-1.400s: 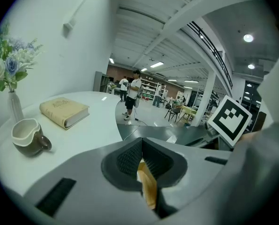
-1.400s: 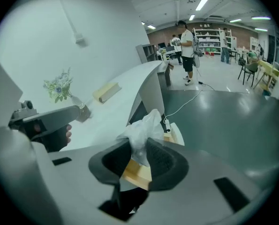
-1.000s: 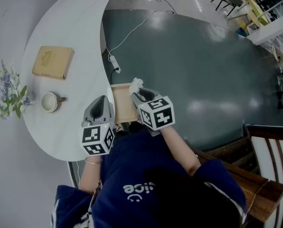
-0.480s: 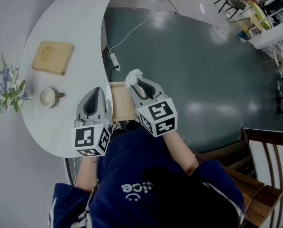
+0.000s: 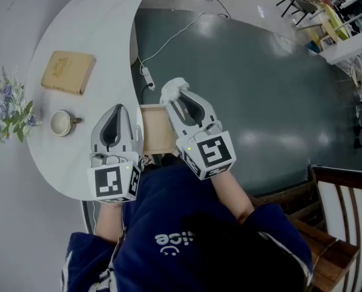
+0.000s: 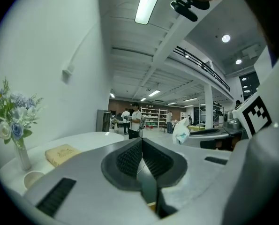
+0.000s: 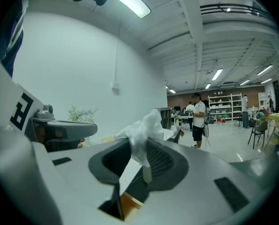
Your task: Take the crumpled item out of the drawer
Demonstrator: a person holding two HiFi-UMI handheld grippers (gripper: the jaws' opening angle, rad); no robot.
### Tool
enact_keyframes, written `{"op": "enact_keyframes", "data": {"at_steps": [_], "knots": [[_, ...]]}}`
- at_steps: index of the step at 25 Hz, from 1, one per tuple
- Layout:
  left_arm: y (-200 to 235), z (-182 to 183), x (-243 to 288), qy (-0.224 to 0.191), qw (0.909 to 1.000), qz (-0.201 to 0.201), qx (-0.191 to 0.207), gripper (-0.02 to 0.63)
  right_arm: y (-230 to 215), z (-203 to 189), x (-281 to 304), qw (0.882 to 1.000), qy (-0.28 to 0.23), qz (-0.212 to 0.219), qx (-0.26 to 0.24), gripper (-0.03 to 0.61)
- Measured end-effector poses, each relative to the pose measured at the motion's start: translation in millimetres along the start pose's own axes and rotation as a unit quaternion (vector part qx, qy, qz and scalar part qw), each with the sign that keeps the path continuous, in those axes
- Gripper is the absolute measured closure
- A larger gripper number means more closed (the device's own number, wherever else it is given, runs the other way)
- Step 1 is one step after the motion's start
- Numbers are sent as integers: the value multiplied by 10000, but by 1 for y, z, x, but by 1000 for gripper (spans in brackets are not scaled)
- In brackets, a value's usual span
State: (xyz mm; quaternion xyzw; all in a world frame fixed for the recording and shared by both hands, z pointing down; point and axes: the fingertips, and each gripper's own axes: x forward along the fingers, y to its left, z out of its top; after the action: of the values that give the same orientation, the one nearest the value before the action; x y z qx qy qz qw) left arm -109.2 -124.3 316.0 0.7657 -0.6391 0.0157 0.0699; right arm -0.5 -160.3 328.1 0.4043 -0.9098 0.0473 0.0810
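Note:
The crumpled item [image 5: 174, 89] is a wad of white plastic film, and my right gripper [image 5: 176, 100] is shut on it, holding it just beyond the far edge of the open wooden drawer [image 5: 157, 130]. In the right gripper view the wad [image 7: 146, 131] bulges out above the jaws of the gripper [image 7: 139, 148]. My left gripper [image 5: 115, 111] is shut and empty over the table's edge, left of the drawer. Its jaws [image 6: 141, 142] meet in the left gripper view, where the wad [image 6: 181, 131] shows to the right.
The white curved table [image 5: 83, 29] carries a tan book [image 5: 68, 72], a cup [image 5: 62, 123] and a vase of flowers [image 5: 11, 111]. A power strip with its cable [image 5: 148, 79] lies on the dark floor. A wooden chair [image 5: 345, 193] stands at the right.
My right gripper has lifted the white wad up and away from the drawer. The left gripper has drifted a little left, over the table's edge.

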Motion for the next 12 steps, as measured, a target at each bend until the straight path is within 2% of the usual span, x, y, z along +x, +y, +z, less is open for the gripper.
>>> {"op": "enact_keyframes", "data": {"at_steps": [6, 12], "knots": [[-3, 20, -3, -352, 9983, 121, 451, 609, 1, 16, -4, 9990, -433, -8, -73, 468], [-6, 23, -2, -411, 9977, 53, 536, 609, 3, 17, -4, 9988, -472, 1, -143, 468]]}}
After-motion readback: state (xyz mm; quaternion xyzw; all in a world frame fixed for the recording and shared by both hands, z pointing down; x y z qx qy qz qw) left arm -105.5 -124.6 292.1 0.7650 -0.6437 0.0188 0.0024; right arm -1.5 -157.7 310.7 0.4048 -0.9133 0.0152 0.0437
